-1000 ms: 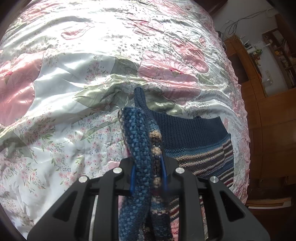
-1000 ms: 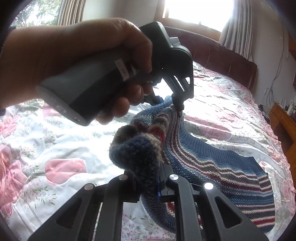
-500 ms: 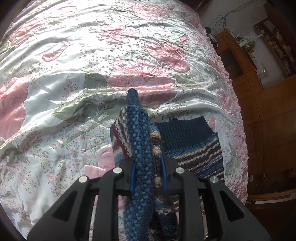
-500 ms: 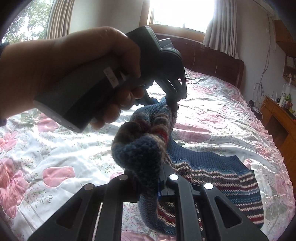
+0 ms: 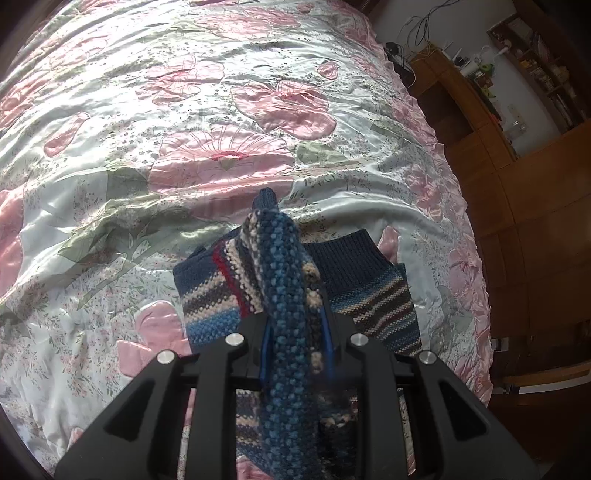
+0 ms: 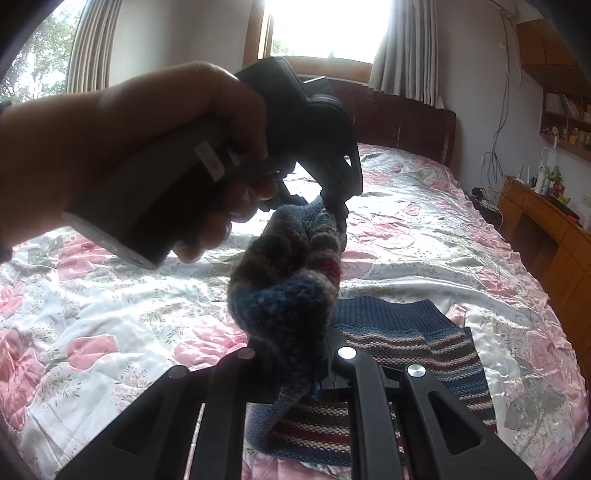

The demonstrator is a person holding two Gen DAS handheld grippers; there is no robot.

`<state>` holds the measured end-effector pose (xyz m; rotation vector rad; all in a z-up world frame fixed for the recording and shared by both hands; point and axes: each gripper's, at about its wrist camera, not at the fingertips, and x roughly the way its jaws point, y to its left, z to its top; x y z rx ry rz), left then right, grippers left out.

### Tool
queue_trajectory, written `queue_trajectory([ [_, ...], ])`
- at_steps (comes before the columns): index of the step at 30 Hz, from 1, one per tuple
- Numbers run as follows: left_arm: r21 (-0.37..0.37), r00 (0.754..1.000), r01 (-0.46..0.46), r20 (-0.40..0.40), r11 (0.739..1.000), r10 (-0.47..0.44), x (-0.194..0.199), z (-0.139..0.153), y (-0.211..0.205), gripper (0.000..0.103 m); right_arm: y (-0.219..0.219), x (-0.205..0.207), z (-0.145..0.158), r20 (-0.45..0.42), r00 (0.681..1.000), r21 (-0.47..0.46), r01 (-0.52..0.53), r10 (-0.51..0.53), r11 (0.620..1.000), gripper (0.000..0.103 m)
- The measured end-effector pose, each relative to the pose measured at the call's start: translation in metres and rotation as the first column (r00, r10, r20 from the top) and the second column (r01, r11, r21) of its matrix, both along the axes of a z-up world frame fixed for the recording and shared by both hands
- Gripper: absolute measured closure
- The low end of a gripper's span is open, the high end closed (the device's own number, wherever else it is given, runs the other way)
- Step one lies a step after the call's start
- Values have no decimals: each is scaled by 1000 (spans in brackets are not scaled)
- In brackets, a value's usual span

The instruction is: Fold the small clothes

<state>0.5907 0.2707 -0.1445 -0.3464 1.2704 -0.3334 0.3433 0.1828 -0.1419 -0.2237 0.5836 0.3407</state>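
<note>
A small knitted garment (image 5: pixel 373 295), navy with blue, beige and red stripes, lies partly on the bed and is partly lifted. My left gripper (image 5: pixel 295 343) is shut on a bunched striped edge of it, which hides the fingertips. In the right wrist view my right gripper (image 6: pixel 295 365) is shut on another bunched part of the knitted garment (image 6: pixel 417 354). The left gripper (image 6: pixel 338 206), held in a person's hand (image 6: pixel 110 155), pinches the same raised fold just beyond the right one. The lower half of the garment rests flat under both grippers.
A satin bedspread (image 5: pixel 184 147) with pink flowers covers the bed. A dark wooden headboard (image 6: pixel 402 118) and a curtained window (image 6: pixel 328 29) stand at the far end. Wooden cabinets (image 6: pixel 546 229) with small items line the bed's right side.
Both grippers have carried the raised fold across the garment, so more of the striped part now lies doubled over on the bed. Both grips stay the same.
</note>
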Motion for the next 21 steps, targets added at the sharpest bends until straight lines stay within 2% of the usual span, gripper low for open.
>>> queue_trajectory([
  [21, 60, 998, 64, -17, 996, -63, 17, -11, -109, 83, -93, 14, -10, -15, 995, 30, 98, -97, 995, 91],
])
